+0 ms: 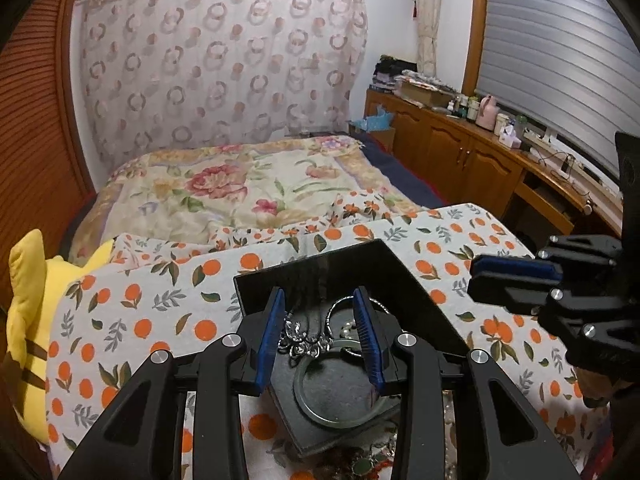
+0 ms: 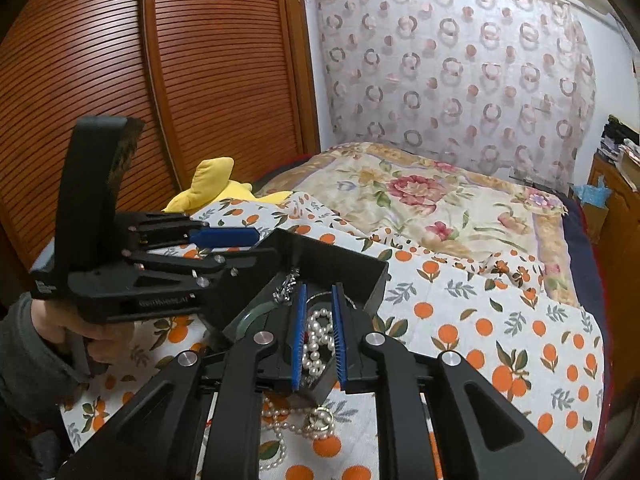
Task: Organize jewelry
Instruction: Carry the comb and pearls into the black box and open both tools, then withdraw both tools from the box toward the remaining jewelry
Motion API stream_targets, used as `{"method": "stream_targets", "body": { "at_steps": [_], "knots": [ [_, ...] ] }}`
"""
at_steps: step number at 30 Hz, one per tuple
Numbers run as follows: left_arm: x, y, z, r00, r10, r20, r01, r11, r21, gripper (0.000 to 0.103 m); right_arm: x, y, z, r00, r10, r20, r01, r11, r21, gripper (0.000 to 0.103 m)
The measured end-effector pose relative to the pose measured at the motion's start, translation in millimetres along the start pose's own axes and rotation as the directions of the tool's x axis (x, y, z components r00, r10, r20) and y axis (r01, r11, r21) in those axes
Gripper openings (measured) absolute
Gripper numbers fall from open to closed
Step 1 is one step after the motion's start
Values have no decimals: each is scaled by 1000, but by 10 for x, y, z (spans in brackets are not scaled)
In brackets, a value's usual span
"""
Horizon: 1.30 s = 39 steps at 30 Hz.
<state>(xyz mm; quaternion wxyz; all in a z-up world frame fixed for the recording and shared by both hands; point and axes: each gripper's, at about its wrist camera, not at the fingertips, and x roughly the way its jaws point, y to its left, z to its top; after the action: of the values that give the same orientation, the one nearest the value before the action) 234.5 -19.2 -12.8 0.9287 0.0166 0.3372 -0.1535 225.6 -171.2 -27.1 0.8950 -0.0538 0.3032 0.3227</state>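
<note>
A black open jewelry box (image 1: 384,268) lies on an orange-print cloth on the bed. In it are a green bangle (image 1: 320,416), a silver chain (image 1: 304,340) and thin rings. My left gripper (image 1: 320,312) is open and empty, its blue pads over the box. My right gripper (image 2: 319,316) is partly closed around a white pearl necklace (image 2: 318,344); the strand hangs between the pads over the box (image 2: 352,272) and trails onto the cloth (image 2: 280,432). The right gripper also shows at the right of the left wrist view (image 1: 516,276).
A ring (image 2: 320,420) lies on the cloth by the pearls. A yellow plush toy (image 1: 28,304) sits at the bed's left edge. A floral quilt (image 1: 240,188) covers the far bed. A wooden cabinet (image 1: 460,152) with bottles stands on the right, a slatted wardrobe (image 2: 120,80) on the left.
</note>
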Motion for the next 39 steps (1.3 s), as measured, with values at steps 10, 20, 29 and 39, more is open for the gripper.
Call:
{"method": "stream_targets", "body": {
  "at_steps": [10,20,29,39],
  "knots": [
    [-403,17,-235,1000,17,15,-17,1000,-14,35,-211,68,-188,1000,-19,8,19,999,30,14],
    [-728,6,-777,1000,11,-17,-11,999,-37,42,-293,269,-543,1000,-12,-10,13,997,72,14],
    [-714,-147,-1171,996,-24,-80,21,999,-46,42,-357,472,-917,998,-25,-52,31,993,111,18],
    [-615,-233,-1169,994,-49,-100,45,998,-45,29,-436,603,-1216,996,-32,-86,43,991,129,35]
  ]
}}
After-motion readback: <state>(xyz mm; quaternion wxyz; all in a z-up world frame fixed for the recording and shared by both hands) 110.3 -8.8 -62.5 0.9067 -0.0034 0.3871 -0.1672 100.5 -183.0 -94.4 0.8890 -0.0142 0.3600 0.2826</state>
